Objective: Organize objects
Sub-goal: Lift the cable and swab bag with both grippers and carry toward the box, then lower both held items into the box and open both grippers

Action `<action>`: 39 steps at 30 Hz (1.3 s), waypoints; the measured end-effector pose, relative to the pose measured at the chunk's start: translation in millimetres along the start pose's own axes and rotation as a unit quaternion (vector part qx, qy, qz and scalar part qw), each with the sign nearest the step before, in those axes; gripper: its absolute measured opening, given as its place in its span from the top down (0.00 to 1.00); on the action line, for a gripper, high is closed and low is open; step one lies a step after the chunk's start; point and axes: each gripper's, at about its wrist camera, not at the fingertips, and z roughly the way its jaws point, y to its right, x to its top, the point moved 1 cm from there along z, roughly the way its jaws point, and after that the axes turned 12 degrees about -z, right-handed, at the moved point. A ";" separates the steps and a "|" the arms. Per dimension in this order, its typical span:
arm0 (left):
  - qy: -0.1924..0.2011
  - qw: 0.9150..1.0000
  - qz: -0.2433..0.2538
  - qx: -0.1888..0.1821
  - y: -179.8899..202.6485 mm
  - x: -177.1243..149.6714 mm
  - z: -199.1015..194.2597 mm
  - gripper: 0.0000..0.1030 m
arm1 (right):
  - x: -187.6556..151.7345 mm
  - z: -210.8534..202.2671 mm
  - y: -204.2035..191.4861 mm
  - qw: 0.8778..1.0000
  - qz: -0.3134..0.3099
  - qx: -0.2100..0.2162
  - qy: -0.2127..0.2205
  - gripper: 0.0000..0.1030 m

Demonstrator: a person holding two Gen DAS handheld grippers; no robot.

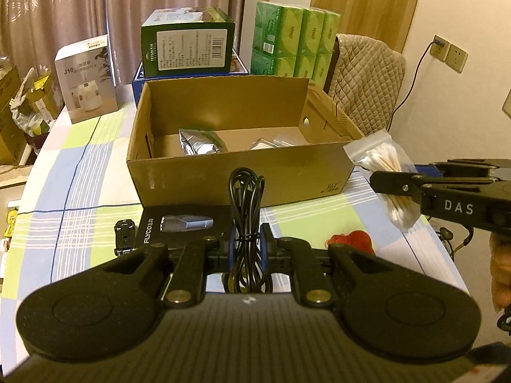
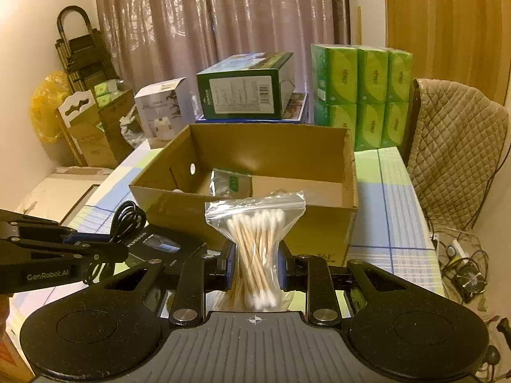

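Observation:
My left gripper (image 1: 248, 245) is shut on a coiled black cable (image 1: 247, 204) and holds it above the table, in front of an open cardboard box (image 1: 242, 175). My right gripper (image 2: 255, 265) is shut on a clear zip bag of cotton swabs (image 2: 255, 239), also in front of the box (image 2: 319, 226). The box holds a silver foil pouch (image 1: 199, 142) and small packets (image 1: 271, 143). The swab bag also shows at the right of the left wrist view (image 1: 386, 159). The cable shows at the left of the right wrist view (image 2: 127, 220).
A black FLYCO box (image 1: 182, 226), a small black object (image 1: 124, 237) and a red item (image 1: 351, 239) lie on the checked tablecloth (image 1: 80, 191). Behind the cardboard box stand a green box (image 1: 188, 48), green tissue packs (image 1: 293, 41) and a white humidifier box (image 1: 86, 79). A padded chair (image 2: 456, 146) stands right.

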 end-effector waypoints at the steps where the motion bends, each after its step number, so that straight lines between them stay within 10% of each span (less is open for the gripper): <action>1: 0.000 1.000 0.001 0.000 0.9 0.6 0.7 0.89 | 0.1 -0.3 1.3 1.000 0.000 -0.001 0.000 0.78; 39: 0.003 1.000 0.007 0.004 0.2 85.8 28.6 0.89 | 83.8 53.3 48.4 1.000 0.021 0.015 -0.005 0.78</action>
